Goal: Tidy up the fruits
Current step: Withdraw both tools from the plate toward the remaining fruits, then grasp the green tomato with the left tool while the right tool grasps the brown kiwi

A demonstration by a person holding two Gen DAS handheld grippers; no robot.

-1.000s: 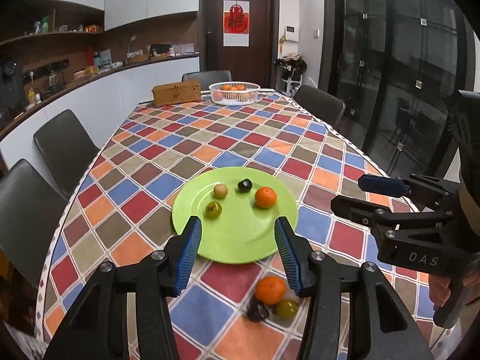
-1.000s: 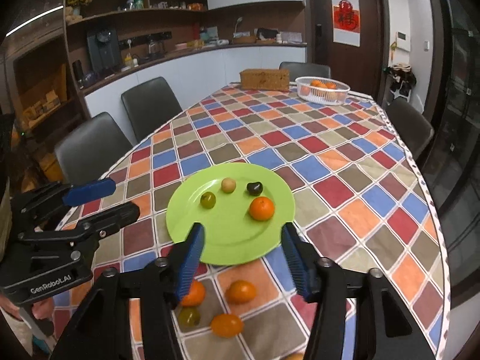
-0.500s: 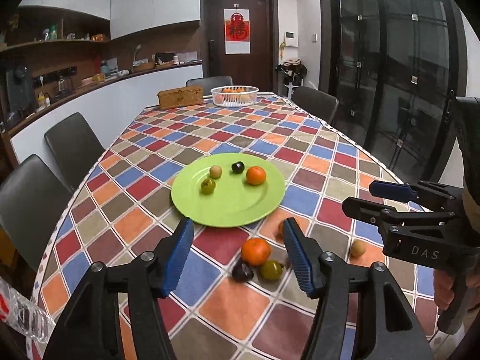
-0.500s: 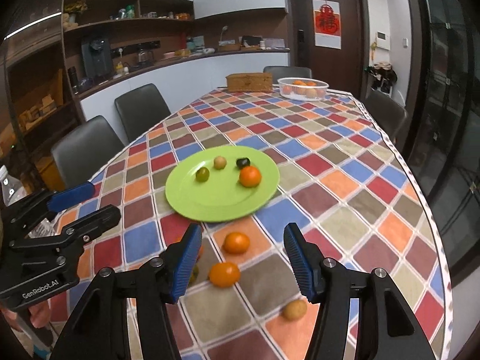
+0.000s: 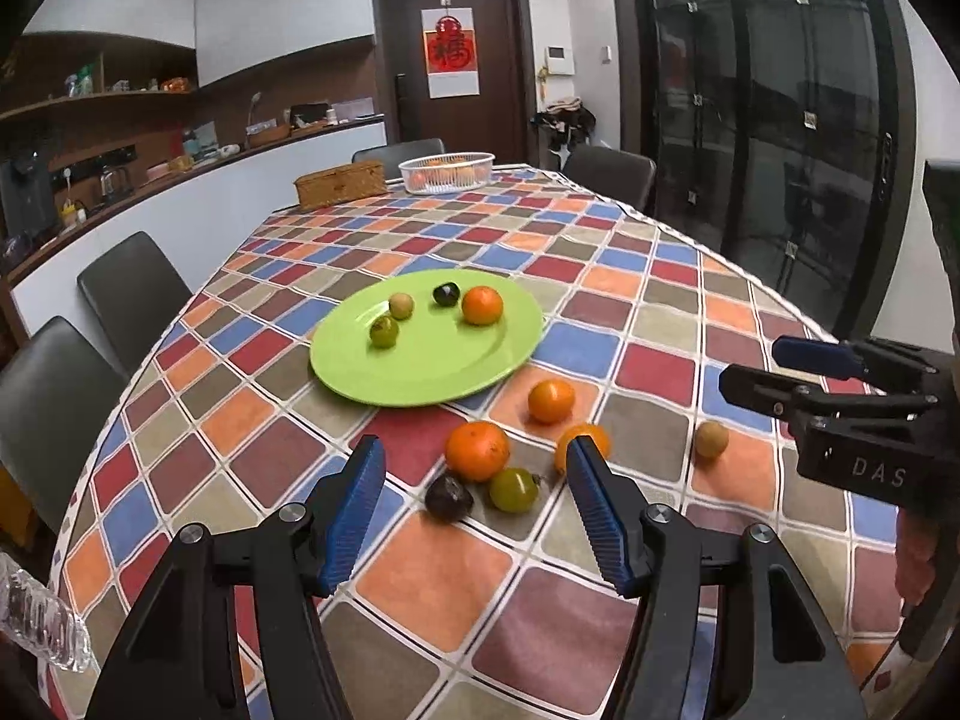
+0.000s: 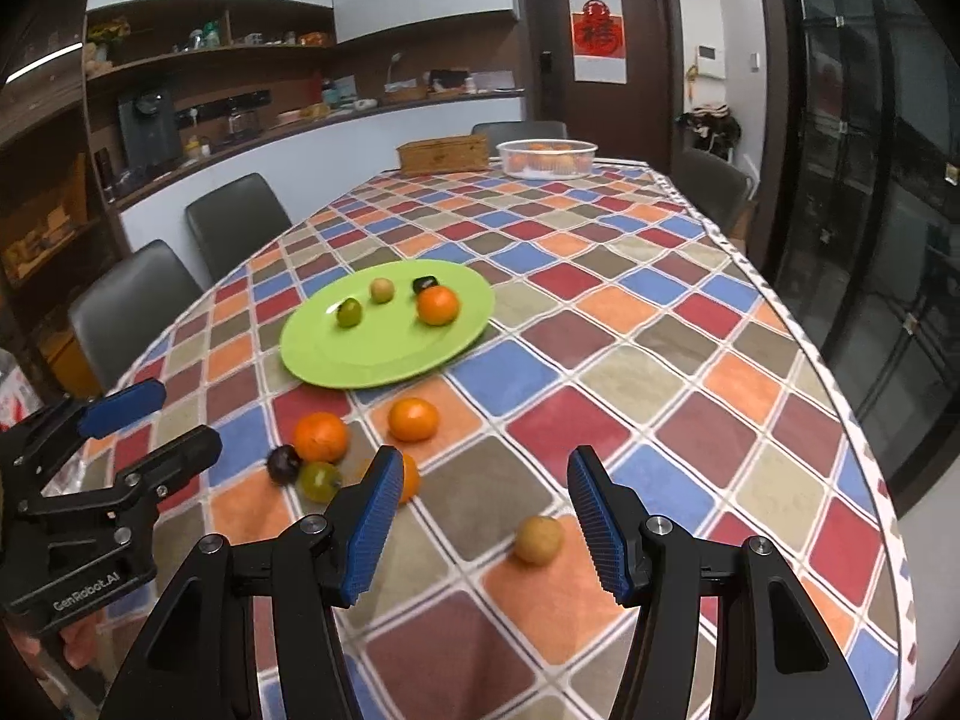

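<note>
Room: a dining room with a dark door at the far end, shelves and a counter on the left, dark glass panels on the right.
Table (image 5: 660, 324): long, under a checked cloth of red, blue, orange and grey squares; a white basket (image 5: 445, 171) with fruit and a woven box (image 5: 341, 183) stand at the far end.
Green plate (image 5: 420, 378): near the middle of the table, with four fruits on it: a plate orange (image 5: 482, 305), a dark fruit, a tan one and a green one.
Loose fruits: on the cloth just on the near side of the plate: a big orange (image 5: 477, 450), a dark plum (image 5: 449, 498) and a green fruit (image 5: 513, 489) close together, two more oranges to their right, and a tan fruit (image 6: 538, 538) further right, apart from the rest.
Left gripper (image 5: 474, 507): fingers spread, empty; the cluster of three lies ahead between them, not touched.
Right gripper (image 6: 483, 516): fingers spread, empty; the tan fruit is just in front, toward its right finger.
What has changed: a second ago both cameras looked from close over the plate; now both are drawn back and lower, so the loose fruits come into full view. The left fingers are wider than before.
Meaning for the task: I judge that each gripper now lines up on a loose fruit to carry it to the plate; no fruit is picked yet.
</note>
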